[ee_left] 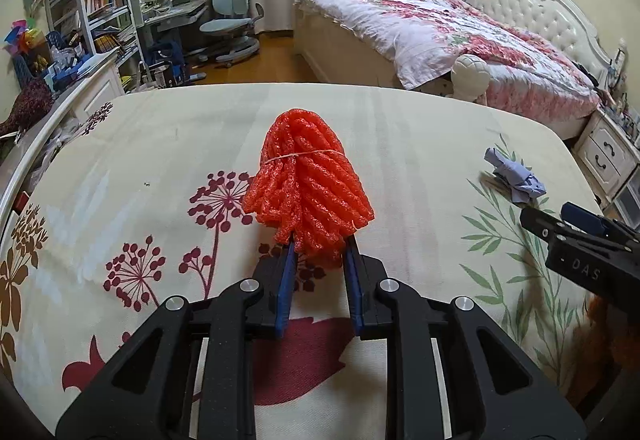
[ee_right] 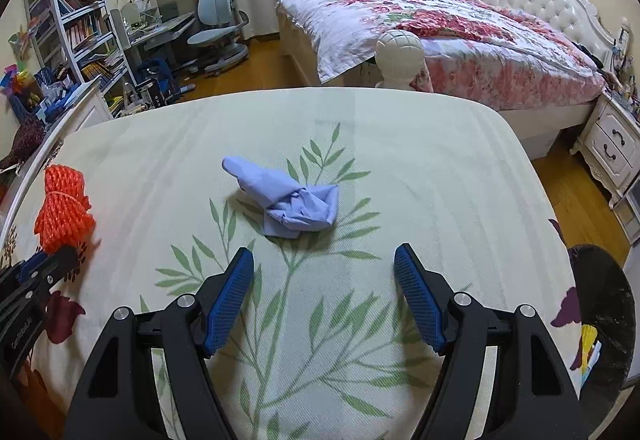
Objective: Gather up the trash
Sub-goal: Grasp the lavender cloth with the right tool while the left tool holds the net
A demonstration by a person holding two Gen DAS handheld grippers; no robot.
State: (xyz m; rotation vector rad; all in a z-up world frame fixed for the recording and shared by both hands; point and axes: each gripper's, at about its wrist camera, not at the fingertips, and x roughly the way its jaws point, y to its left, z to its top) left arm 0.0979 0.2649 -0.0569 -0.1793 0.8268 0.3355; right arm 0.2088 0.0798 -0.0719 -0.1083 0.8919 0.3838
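- Bedroom setting: a patterned cloth-covered surface (ee_right: pixel 400 144) in front of me, a floral-quilted bed (ee_right: pixel 440 24) far right, bookshelves (ee_left: pixel 96 0) and a desk chair (ee_left: pixel 232 24) far left.
- My left gripper (ee_left: pixel 320 240) is clamped on the near end of an orange foam net bundle (ee_left: pixel 308 180) tied with a thin string. The pads press into its base and the bundle stands up and away from the jaws.
- From the right wrist view the same bundle shows at far left, apparently raised off the cloth; I cannot confirm a clear gap.
- My right gripper (ee_right: pixel 324 272) is spread wide with nothing between the pads, pointing down toward the cloth.
- A crumpled blue cloth or wipe (ee_right: pixel 292 200) lies on the surface just beyond the right fingertips, centred between them, not touched.
- A dark round rim (ee_right: pixel 608 304) sits at the near right edge of the right view; possibly the bin, but I cannot tell.
- Progress, my judgement: first piece secured, not yet dropped anywhere; second piece not yet picked up.
- Remaining: close on the blue piece, then deliver both to a bin.
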